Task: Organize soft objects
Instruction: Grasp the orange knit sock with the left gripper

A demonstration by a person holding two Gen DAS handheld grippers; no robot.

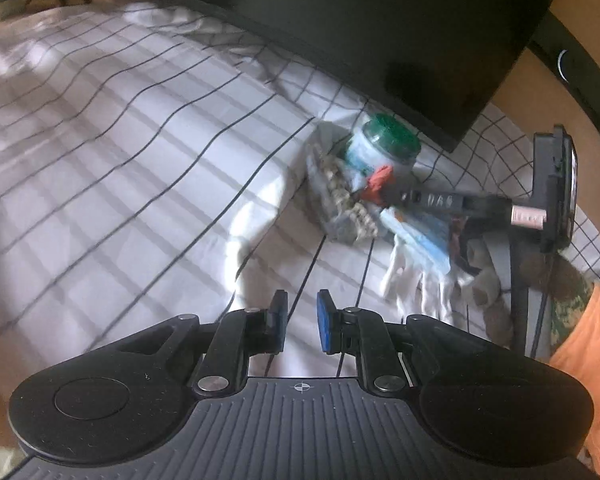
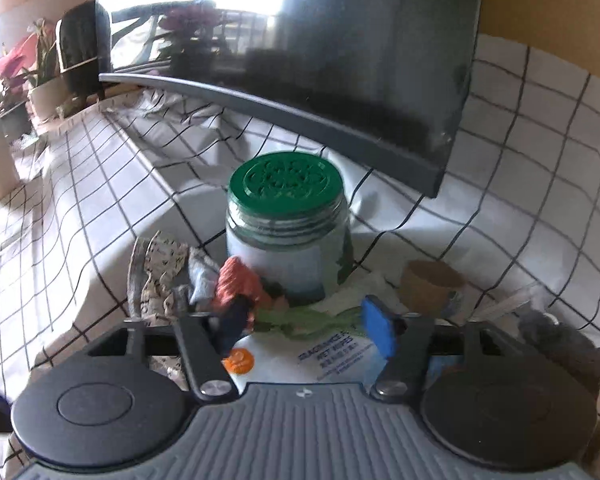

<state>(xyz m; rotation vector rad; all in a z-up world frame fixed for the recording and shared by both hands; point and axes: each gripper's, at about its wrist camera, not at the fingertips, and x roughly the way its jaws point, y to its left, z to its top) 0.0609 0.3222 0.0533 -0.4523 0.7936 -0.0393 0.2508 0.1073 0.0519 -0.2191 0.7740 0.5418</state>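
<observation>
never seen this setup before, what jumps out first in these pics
The clear jar with the ridged green screw lid stands upright on the white cloth with black grid lines, under the corner of a big dark glossy screen. In front of it lies a jumble of soft things: an orange-red knitted toy, a white wet-wipes packet. The right gripper reaches over that jumble; the left gripper is empty.

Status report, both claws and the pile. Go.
Left claw nearly shut, empty. Right claw over the soft pile, green strand between its pads. Green-lidded jar close behind.
</observation>
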